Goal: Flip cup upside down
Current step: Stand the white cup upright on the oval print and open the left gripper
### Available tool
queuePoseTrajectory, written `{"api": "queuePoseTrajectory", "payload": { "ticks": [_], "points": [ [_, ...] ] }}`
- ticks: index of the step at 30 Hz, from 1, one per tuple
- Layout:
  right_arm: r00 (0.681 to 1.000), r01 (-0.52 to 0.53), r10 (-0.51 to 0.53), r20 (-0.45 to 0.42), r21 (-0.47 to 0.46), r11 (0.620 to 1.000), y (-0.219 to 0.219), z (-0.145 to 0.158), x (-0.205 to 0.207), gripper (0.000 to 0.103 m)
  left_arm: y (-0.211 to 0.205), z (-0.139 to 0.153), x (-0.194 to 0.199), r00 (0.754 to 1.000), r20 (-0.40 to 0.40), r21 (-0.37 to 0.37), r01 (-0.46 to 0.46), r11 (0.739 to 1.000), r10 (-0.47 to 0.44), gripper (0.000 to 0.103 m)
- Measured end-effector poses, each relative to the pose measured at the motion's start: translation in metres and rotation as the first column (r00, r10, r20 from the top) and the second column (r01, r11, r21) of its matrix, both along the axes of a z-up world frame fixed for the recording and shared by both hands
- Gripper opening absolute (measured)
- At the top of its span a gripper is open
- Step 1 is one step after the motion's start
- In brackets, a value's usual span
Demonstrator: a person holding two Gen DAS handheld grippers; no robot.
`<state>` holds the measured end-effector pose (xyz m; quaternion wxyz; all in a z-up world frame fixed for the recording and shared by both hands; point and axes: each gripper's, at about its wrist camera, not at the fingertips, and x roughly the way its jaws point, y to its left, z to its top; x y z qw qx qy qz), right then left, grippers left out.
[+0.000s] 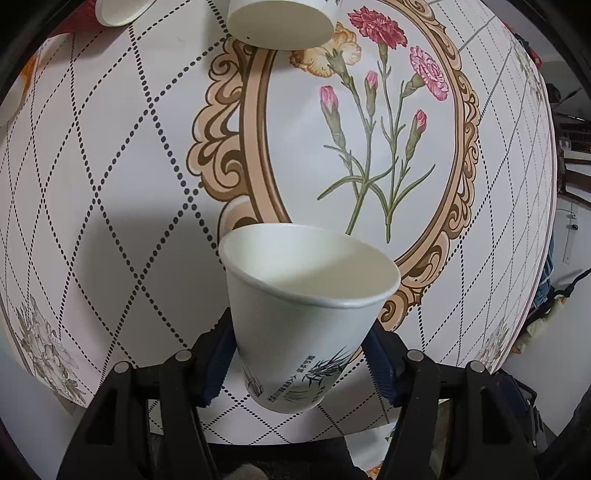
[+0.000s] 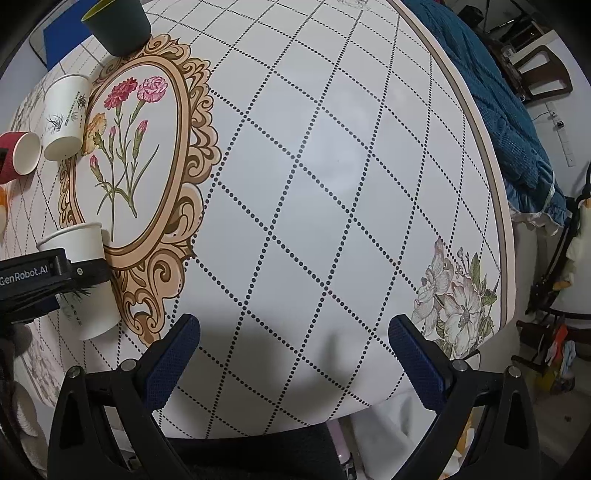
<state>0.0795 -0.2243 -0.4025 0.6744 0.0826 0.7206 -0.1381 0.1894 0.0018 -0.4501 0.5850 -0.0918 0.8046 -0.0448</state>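
Note:
My left gripper (image 1: 297,354) is shut on a white paper cup (image 1: 306,314) with a grey bamboo print, its mouth facing away from me and up, its base low over the table's near edge. The same cup (image 2: 86,284) shows in the right wrist view at the left, held by the left gripper (image 2: 55,273), tilted with its rim up. My right gripper (image 2: 295,354) is open and empty above the near edge of the round table (image 2: 332,184).
A second white printed cup (image 2: 66,118) lies tipped near the flower frame; it also shows at the top of the left wrist view (image 1: 280,22). A red cup (image 2: 18,155) lies on its side and a dark green cup (image 2: 118,26) stands behind. A blue quilt (image 2: 509,122) lies beyond the table's right rim.

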Motion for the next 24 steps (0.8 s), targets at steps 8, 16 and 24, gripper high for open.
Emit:
{"api": "queuePoseTrajectory", "payload": {
  "ticks": [8,16,24],
  "points": [
    [1.000,0.011,-0.011,0.005,-0.003,1.000,-0.005,0.004,0.003,0.103,-0.018,-0.013,-0.001,1.000,-0.008,0.012,0.011,1.000,-0.011,0.084],
    [1.000,0.015,-0.015,0.006,-0.001,1.000,-0.004,0.004,0.001,0.103,-0.013,-0.005,-0.008,1.000,0.011,0.020,0.017,1.000,-0.017,0.084],
    [0.999,-0.021,0.020,0.042,0.036,0.999,0.003,0.020,-0.007,0.103,-0.010,0.061,-0.039,0.977,0.187,0.126,0.082,0.989,-0.105,0.084]
  ]
}}
